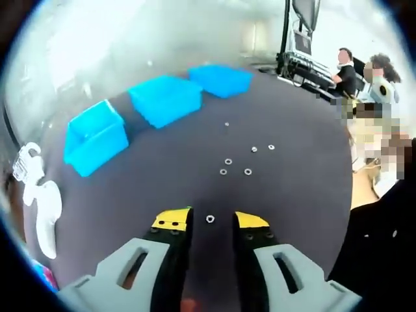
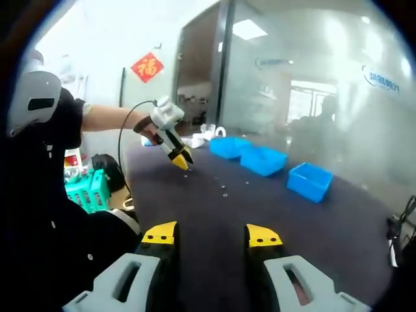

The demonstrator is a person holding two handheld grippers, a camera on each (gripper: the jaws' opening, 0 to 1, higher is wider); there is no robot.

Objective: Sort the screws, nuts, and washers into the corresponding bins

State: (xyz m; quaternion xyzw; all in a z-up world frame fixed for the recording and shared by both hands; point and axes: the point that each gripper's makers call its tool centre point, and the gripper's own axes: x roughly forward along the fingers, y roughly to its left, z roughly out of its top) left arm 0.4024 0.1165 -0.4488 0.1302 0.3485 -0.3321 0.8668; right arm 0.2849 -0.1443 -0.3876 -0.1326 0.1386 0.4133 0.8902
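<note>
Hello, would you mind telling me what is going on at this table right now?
A person is sorting small hardware on a dark table with a hand-held gripper in each hand. The left hand-held gripper is down at the table, jaws open around one small nut; more small pieces lie scattered beyond it. The right hand-held gripper hangs open above the table, holding nothing. Three blue bins stand in a row at the far side.
</note>
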